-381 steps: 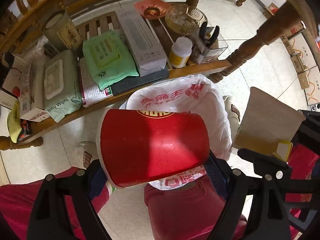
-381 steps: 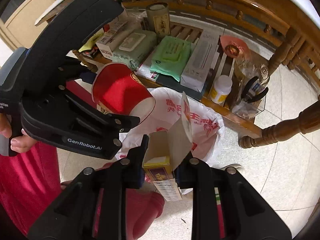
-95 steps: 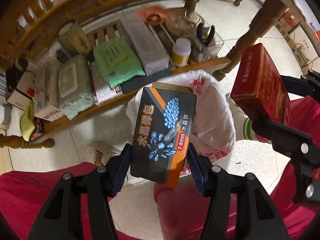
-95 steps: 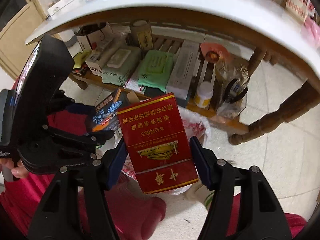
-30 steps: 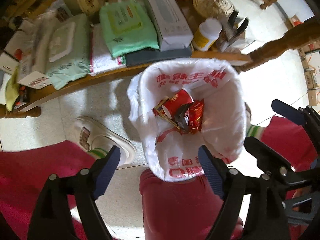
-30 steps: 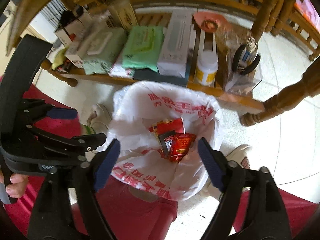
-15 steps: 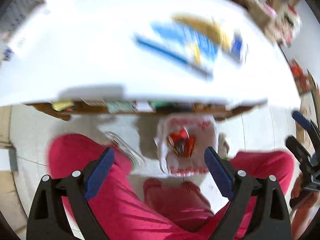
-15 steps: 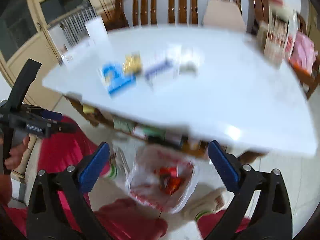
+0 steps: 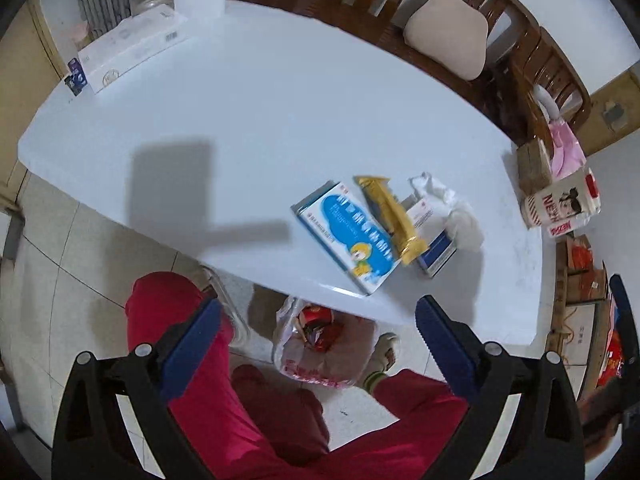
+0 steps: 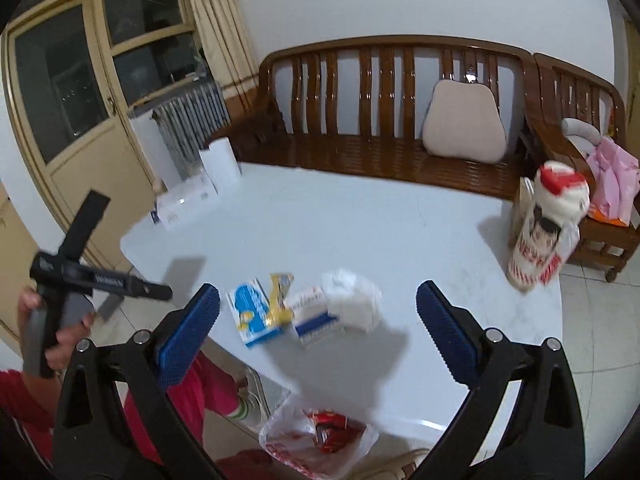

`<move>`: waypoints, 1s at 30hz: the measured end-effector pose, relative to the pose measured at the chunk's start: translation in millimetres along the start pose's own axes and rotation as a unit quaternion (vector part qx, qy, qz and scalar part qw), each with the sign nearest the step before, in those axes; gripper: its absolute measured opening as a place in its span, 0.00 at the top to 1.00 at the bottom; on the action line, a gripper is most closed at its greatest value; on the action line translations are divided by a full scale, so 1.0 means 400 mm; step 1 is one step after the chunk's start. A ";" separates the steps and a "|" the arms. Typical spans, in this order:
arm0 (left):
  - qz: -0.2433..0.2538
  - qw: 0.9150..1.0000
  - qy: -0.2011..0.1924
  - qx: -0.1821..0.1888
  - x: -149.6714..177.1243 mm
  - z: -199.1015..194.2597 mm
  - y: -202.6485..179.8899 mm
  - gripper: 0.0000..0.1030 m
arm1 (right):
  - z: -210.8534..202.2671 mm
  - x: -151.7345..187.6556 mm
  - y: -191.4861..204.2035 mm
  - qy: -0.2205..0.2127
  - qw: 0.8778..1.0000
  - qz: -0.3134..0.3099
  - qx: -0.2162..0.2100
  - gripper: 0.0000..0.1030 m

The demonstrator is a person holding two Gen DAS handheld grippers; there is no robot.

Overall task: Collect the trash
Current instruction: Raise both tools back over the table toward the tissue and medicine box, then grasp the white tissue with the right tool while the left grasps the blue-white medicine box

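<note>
On the white table (image 9: 240, 120) a cluster of trash lies near the front edge: a blue-and-white box (image 9: 348, 232), a yellow wrapper (image 9: 390, 216), a small white-and-blue box (image 9: 430, 236) and a crumpled tissue (image 9: 456, 208). Below the edge stands the white trash bag (image 9: 320, 356) with red packaging inside. My left gripper (image 9: 316, 308) hovers high over the edge; its jaws are opening, nothing between them. My right gripper (image 10: 318, 291) is open and empty, above the small box (image 10: 316, 316), tissue (image 10: 352, 300) and blue box (image 10: 252, 312). The bag (image 10: 316, 440) shows at the bottom.
A long white box (image 9: 128, 52) lies at the table's far left corner. A red-and-white sack (image 10: 544, 232) stands at its right edge. A wooden bench (image 10: 380, 120) with a cushion (image 10: 464, 124) is behind. The person's red-trousered legs (image 9: 200, 380) flank the bag.
Both grippers have risen from just over the trash bag, under the table, to above the table top. Their jaws have spread wider. The trash on the table has come into view.
</note>
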State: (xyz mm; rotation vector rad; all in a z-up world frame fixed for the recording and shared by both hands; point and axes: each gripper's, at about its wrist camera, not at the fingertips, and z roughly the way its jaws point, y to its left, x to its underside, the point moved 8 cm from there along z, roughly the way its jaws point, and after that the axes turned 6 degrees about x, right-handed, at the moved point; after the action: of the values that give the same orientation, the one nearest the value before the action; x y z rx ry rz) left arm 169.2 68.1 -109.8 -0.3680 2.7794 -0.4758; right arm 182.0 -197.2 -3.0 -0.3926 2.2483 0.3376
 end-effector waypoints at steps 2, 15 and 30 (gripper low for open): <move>-0.003 1.000 -0.002 0.000 -0.014 -0.009 -0.009 0.08 | 0.004 -0.033 -0.003 0.000 1.000 -0.017 0.005 0.06; -0.096 0.995 0.014 -0.009 -0.064 0.080 -0.018 0.08 | 0.155 -0.065 0.019 0.062 0.994 -0.081 -0.029 0.06; -0.184 0.982 0.039 -0.034 -0.090 0.246 0.052 0.08 | 0.394 0.054 -0.033 0.165 0.982 -0.087 -0.037 0.06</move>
State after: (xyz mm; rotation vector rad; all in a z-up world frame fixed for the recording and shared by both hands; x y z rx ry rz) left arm 230.7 70.1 -197.3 -0.9073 2.8124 -0.4870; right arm 280.9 -155.3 -121.0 -0.7263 2.5032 0.2810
